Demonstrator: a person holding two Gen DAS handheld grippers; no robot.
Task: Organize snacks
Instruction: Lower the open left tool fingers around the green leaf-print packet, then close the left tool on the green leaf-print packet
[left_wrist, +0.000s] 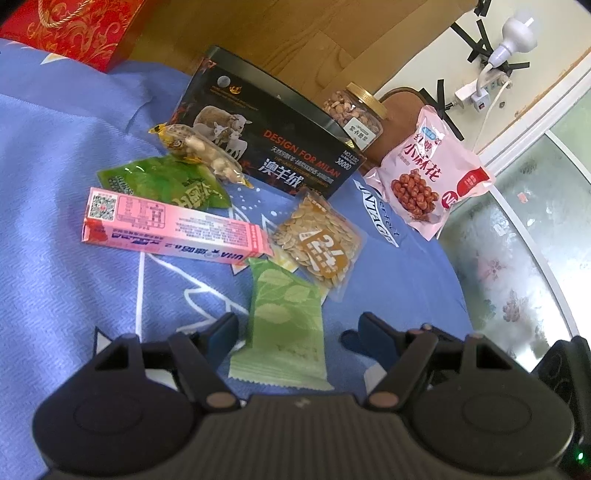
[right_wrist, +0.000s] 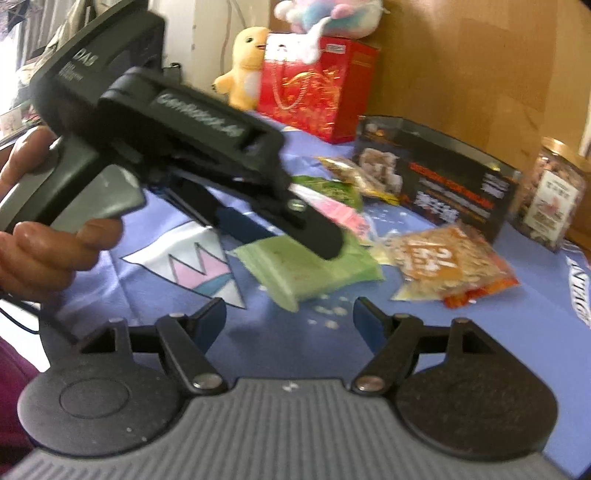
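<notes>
Snacks lie on a blue cloth (left_wrist: 55, 221). A light green packet (left_wrist: 282, 321) lies between the open jaws of my left gripper (left_wrist: 295, 328), which hovers over it without closing. Beyond it are a pink box (left_wrist: 173, 229), a seed packet (left_wrist: 319, 243), a dark green packet (left_wrist: 166, 182), a yellow nut packet (left_wrist: 205, 155) and a pink bag (left_wrist: 428, 173). In the right wrist view my right gripper (right_wrist: 290, 314) is open and empty above the cloth, short of the light green packet (right_wrist: 306, 266). The left gripper (right_wrist: 325, 243) reaches over that packet.
A black box (left_wrist: 273, 136) stands behind the snacks, with a jar of nuts (left_wrist: 354, 114) at its right end. A red gift bag (right_wrist: 314, 92) and a yellow plush toy (right_wrist: 245, 66) stand at the back. The glass table edge (left_wrist: 517, 266) is right of the cloth.
</notes>
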